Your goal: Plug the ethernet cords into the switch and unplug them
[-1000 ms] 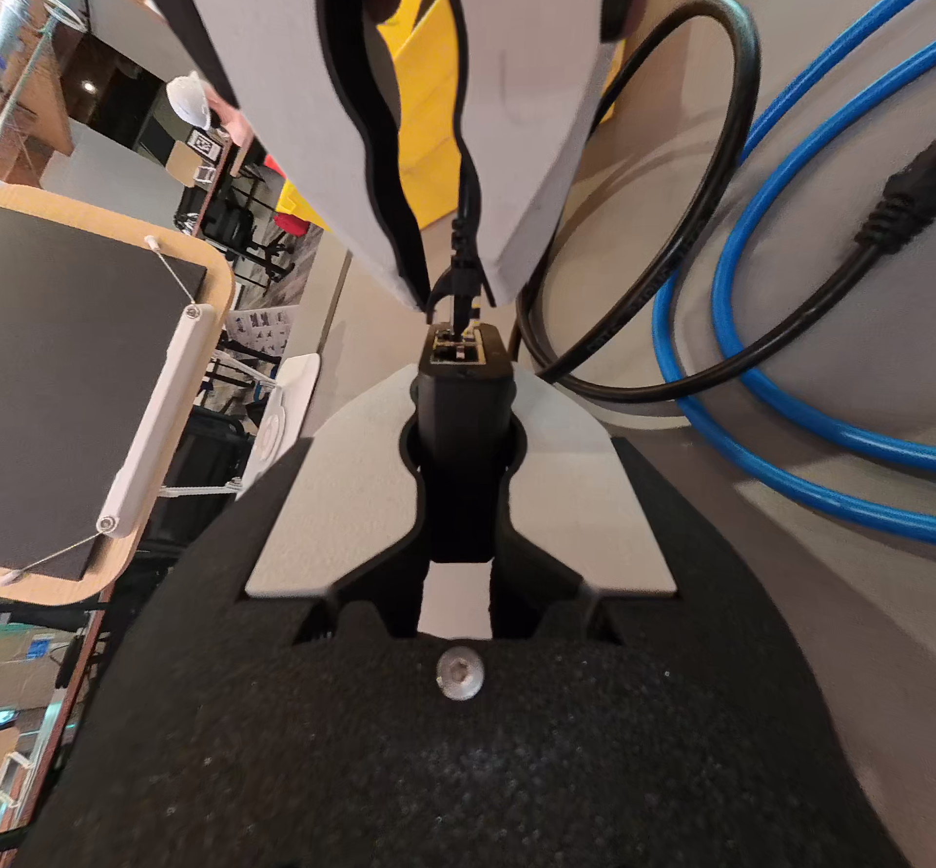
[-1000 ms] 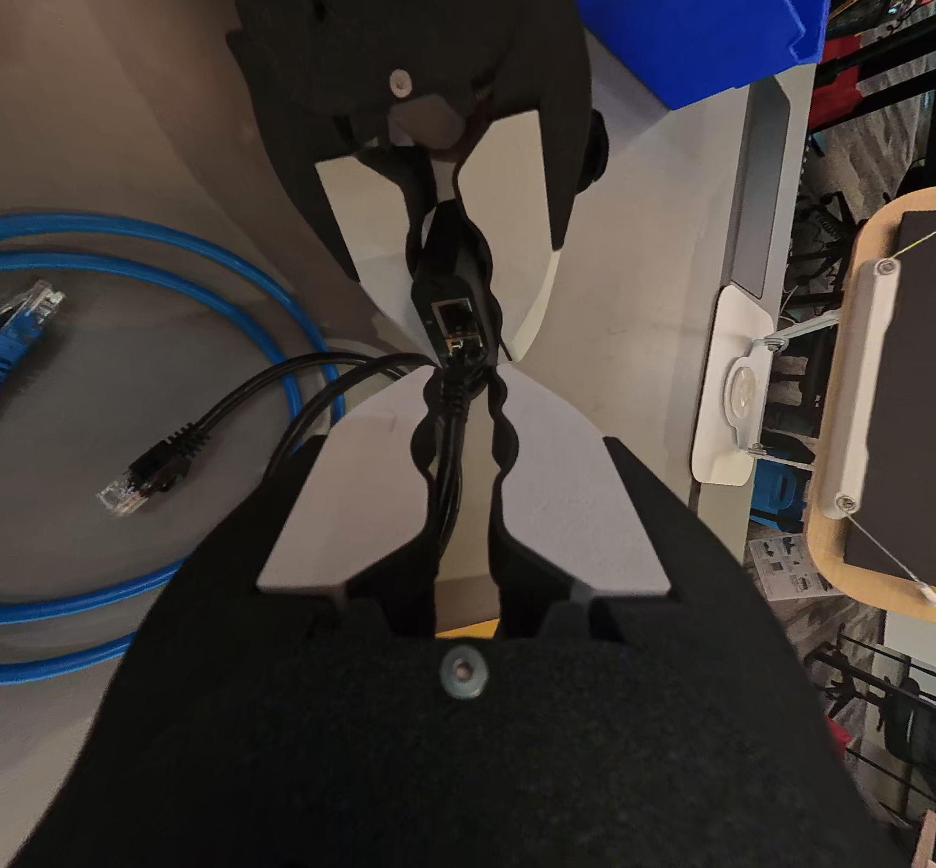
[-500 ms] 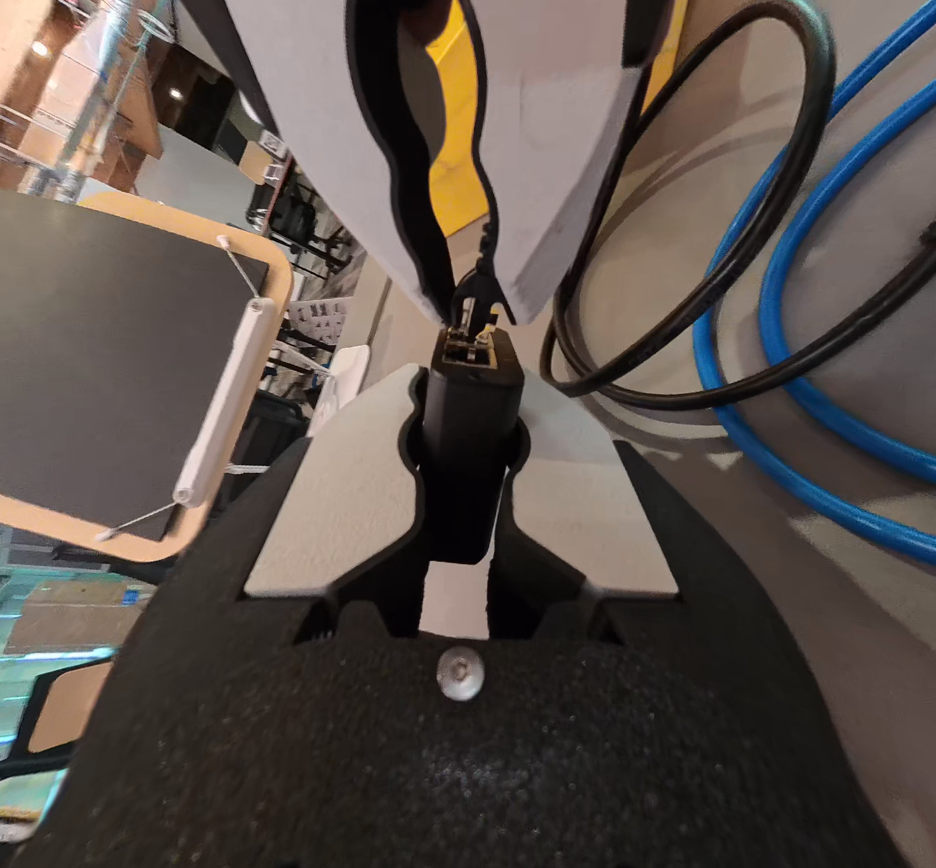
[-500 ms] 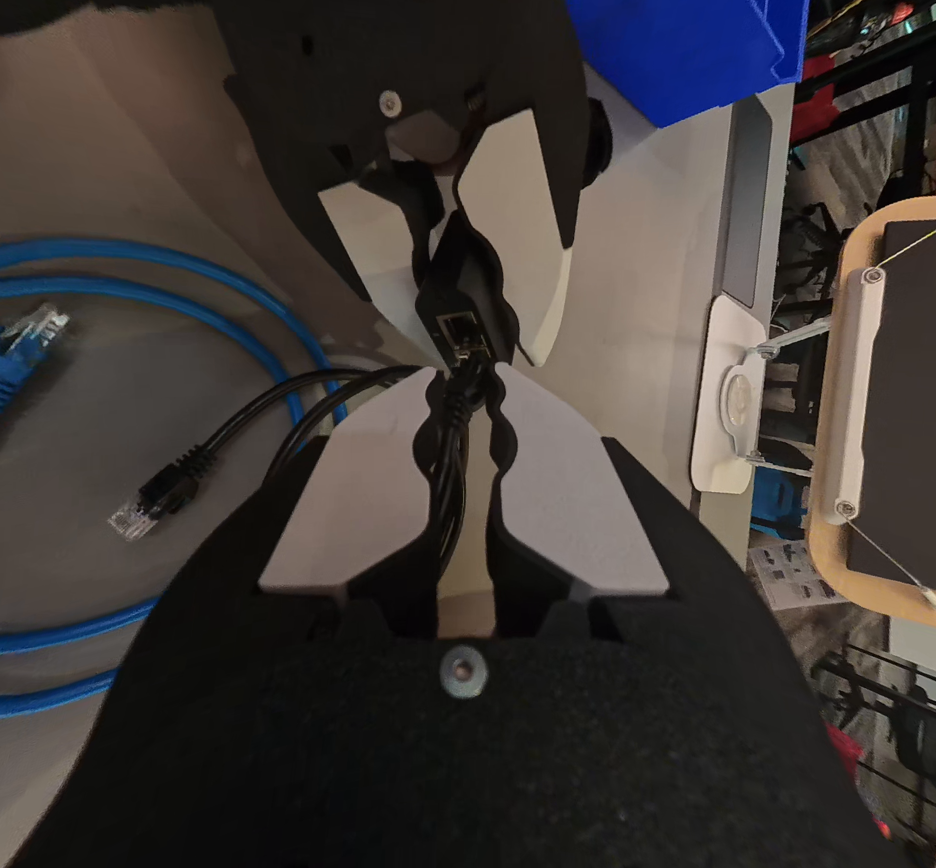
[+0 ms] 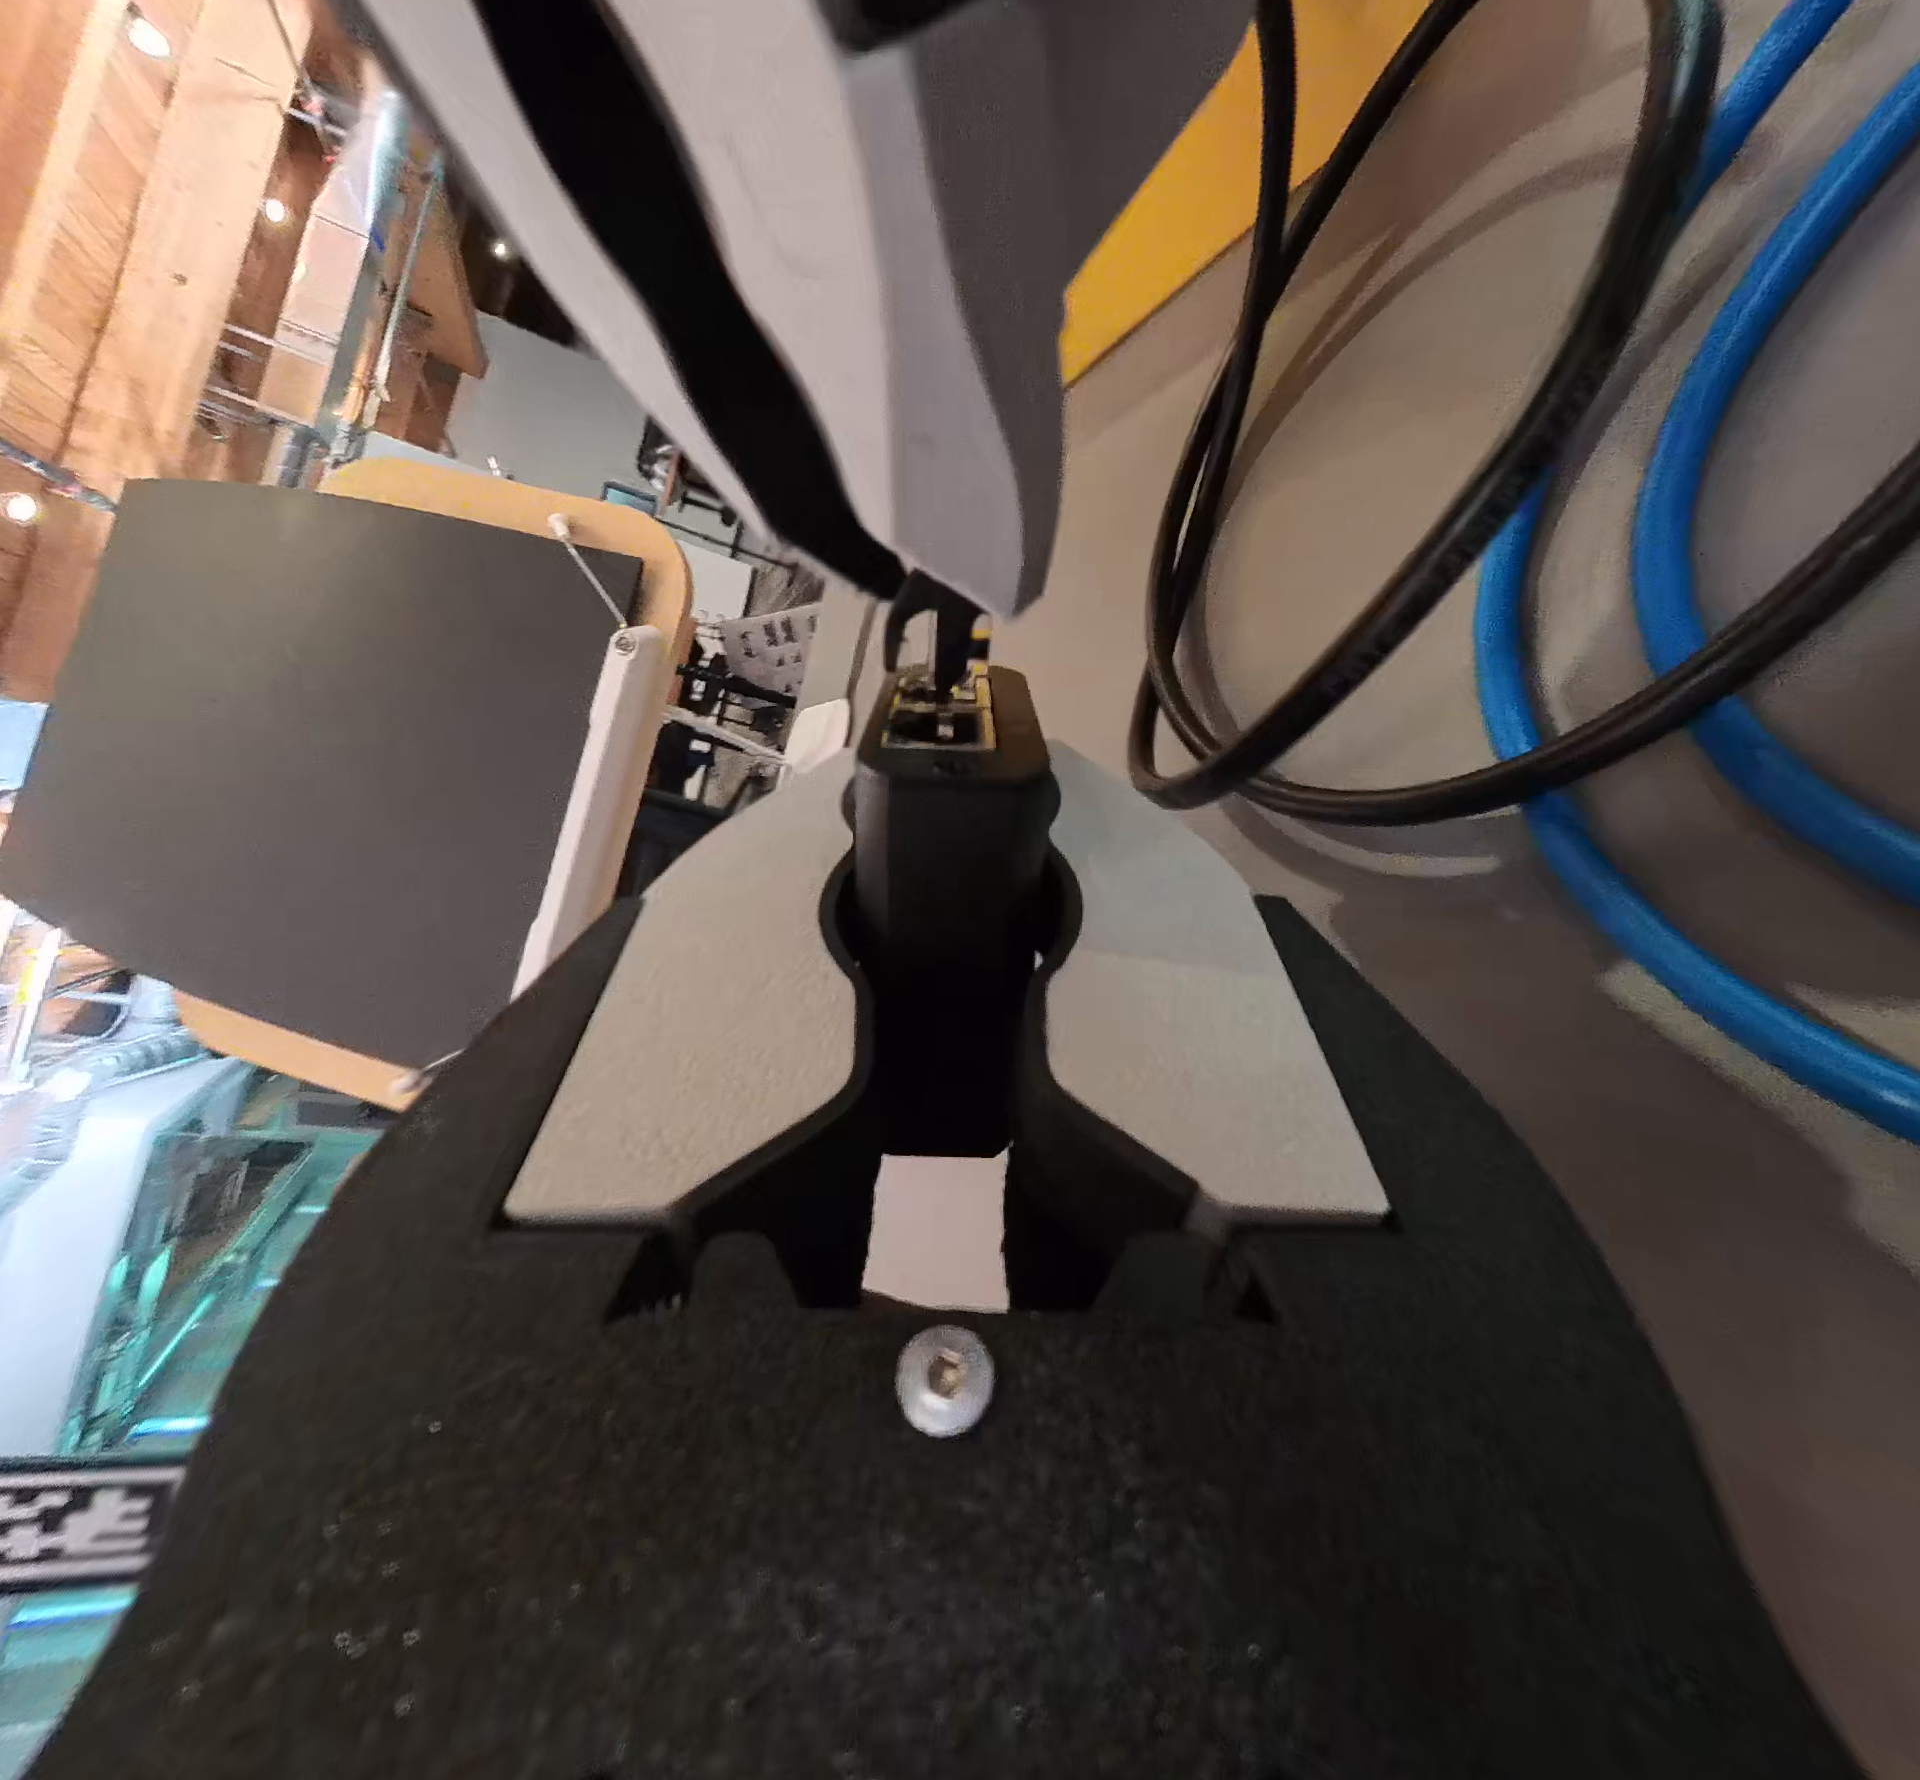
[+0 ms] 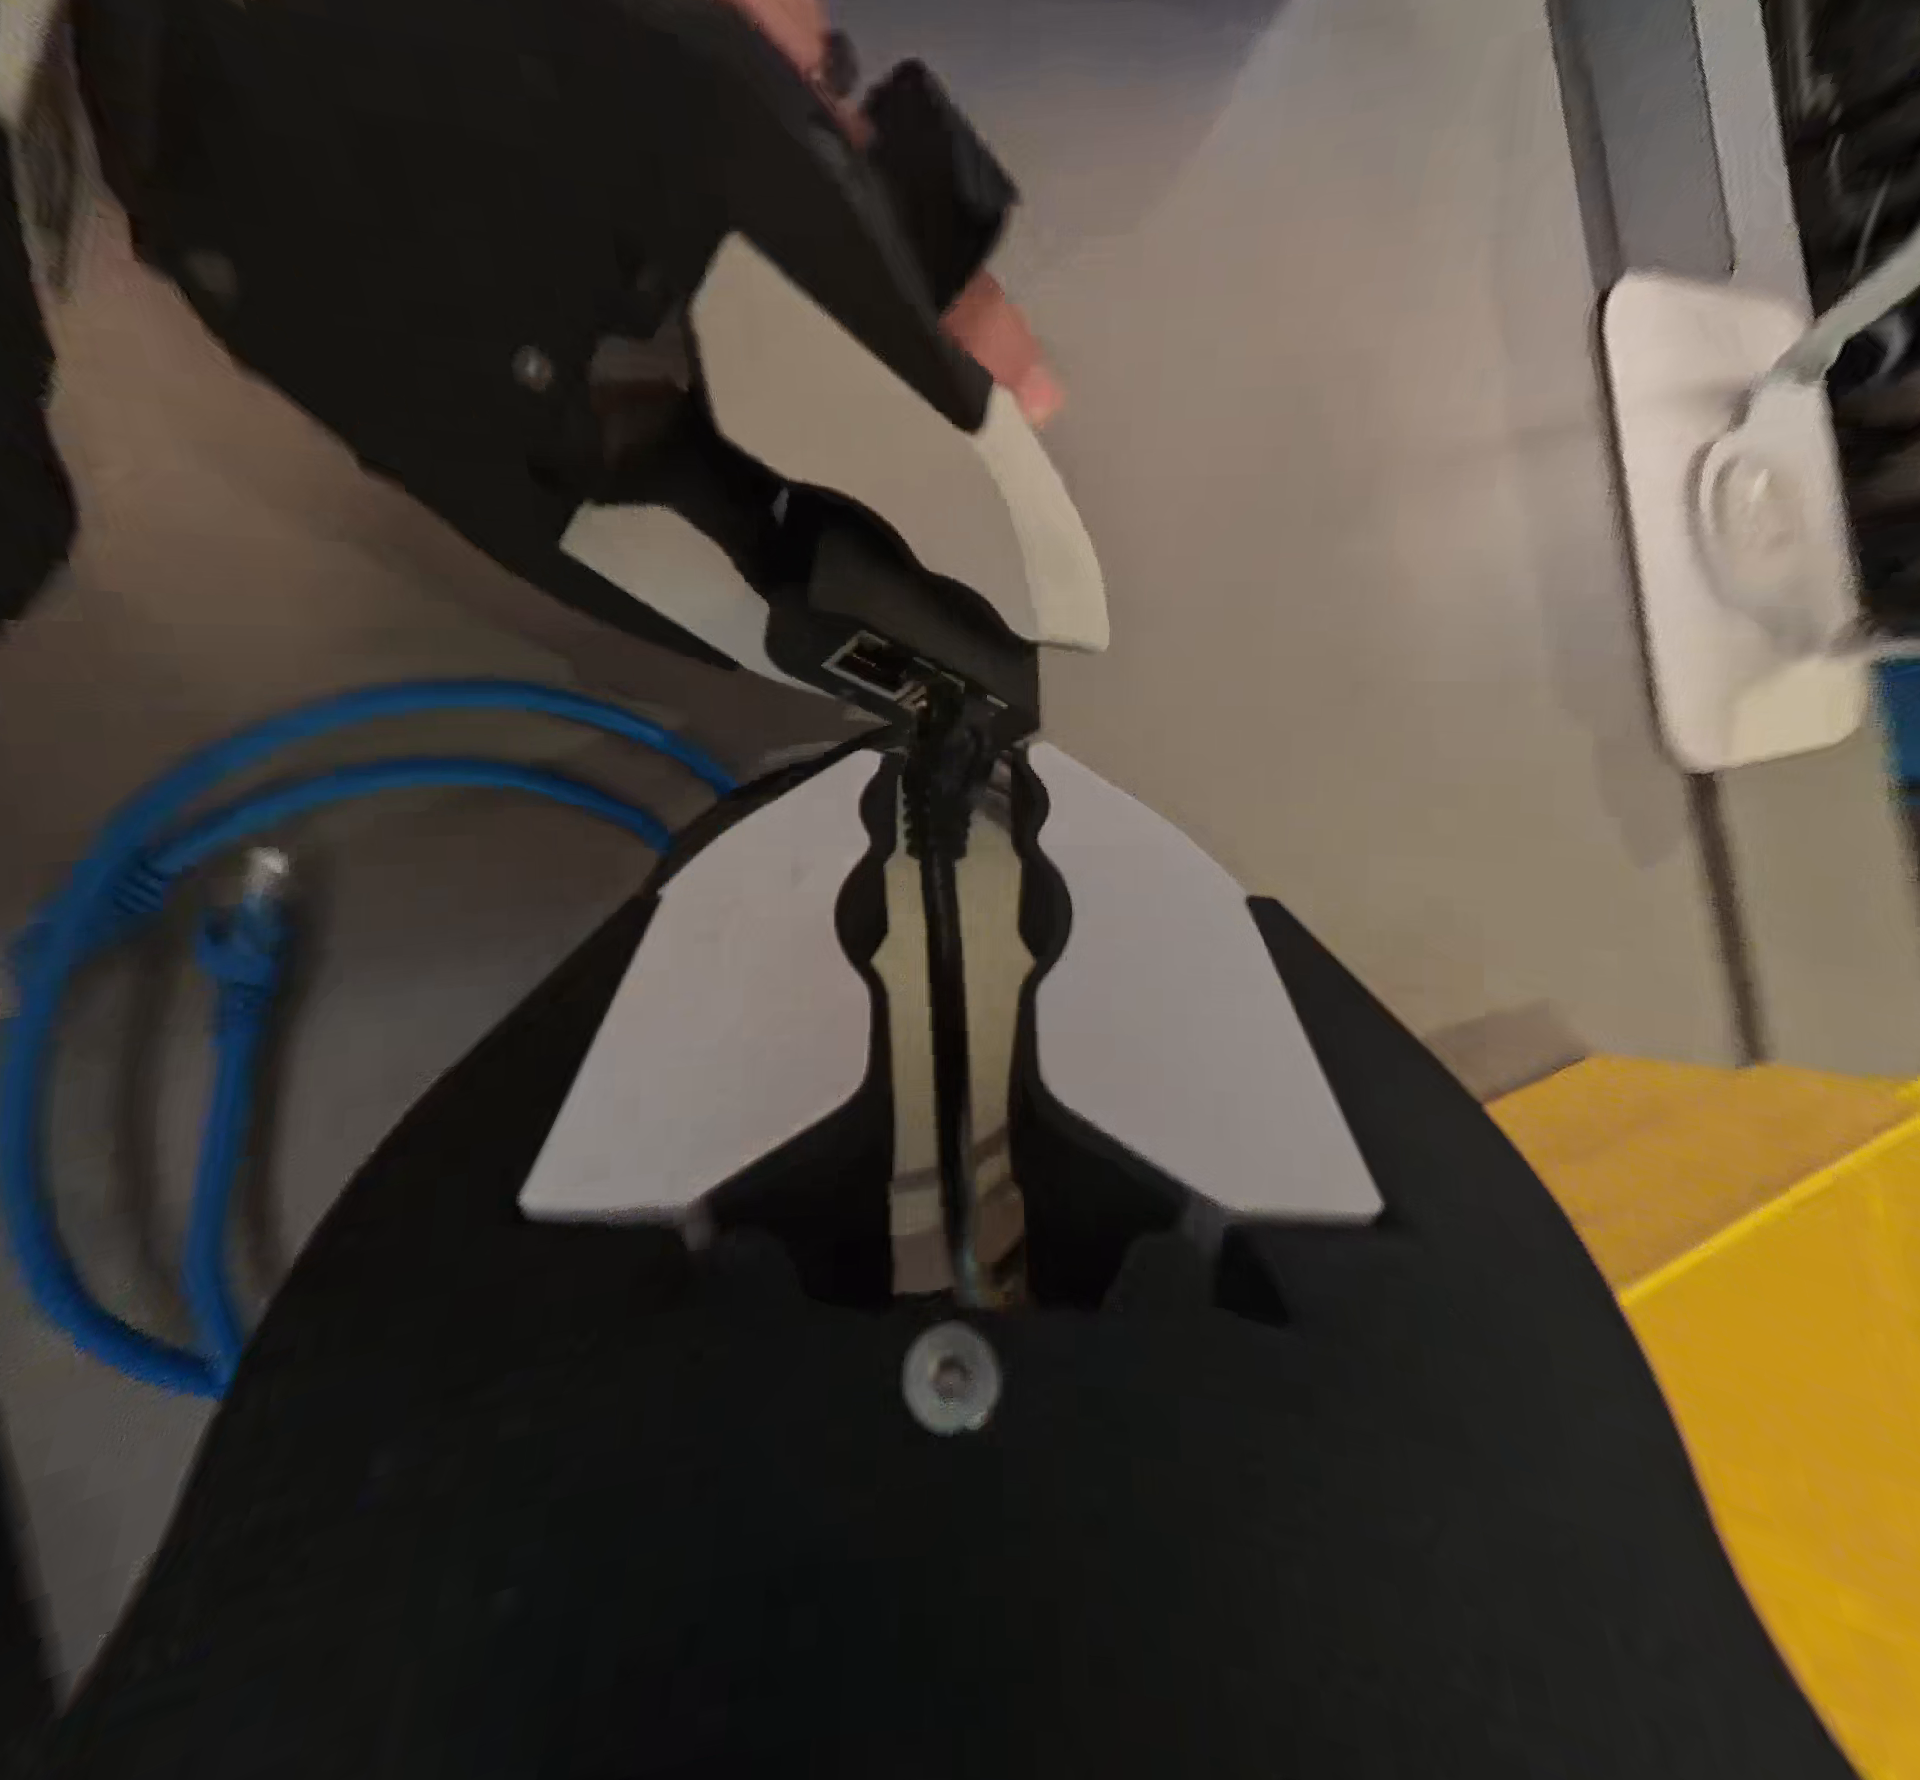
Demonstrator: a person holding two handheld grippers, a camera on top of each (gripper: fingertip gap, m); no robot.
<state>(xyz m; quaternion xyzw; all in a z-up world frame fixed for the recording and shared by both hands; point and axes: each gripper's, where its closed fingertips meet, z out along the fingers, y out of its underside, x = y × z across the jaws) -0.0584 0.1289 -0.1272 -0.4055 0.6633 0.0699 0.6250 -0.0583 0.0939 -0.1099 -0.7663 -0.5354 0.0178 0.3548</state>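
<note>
**Black plug meets a port as both grippers swing round**

The left gripper (image 5: 951, 826) is clenched on the small black switch (image 5: 940, 899), holding it end-on so its port face points away from the camera. The right gripper (image 6: 951, 785) is clenched on the black ethernet cord (image 6: 943, 982) just behind its plug (image 6: 940, 743).

Compared with a second ago, both views have rotated a good deal: in the right wrist view the switch, which stood nearly in line with the cord, now lies tilted, its ports facing down and to the left, and the picture is smeared with motion. The plug, then just at the mouth of a port, now sits against the port face with its boot touching the housing. An empty port shows just to its left. Whether the latch has caught cannot be told from either view.

My reading is that the insertion is in its last push, so this cord is close to seated; the unplugging has yet to come.

On the grey table (image 6: 1299, 483), the blue ethernet cord (image 6: 223, 941) lies loose at far left, its plug free, well apart from the switch. A yellow bin (image 6: 1714, 1263) sits near right.
</note>
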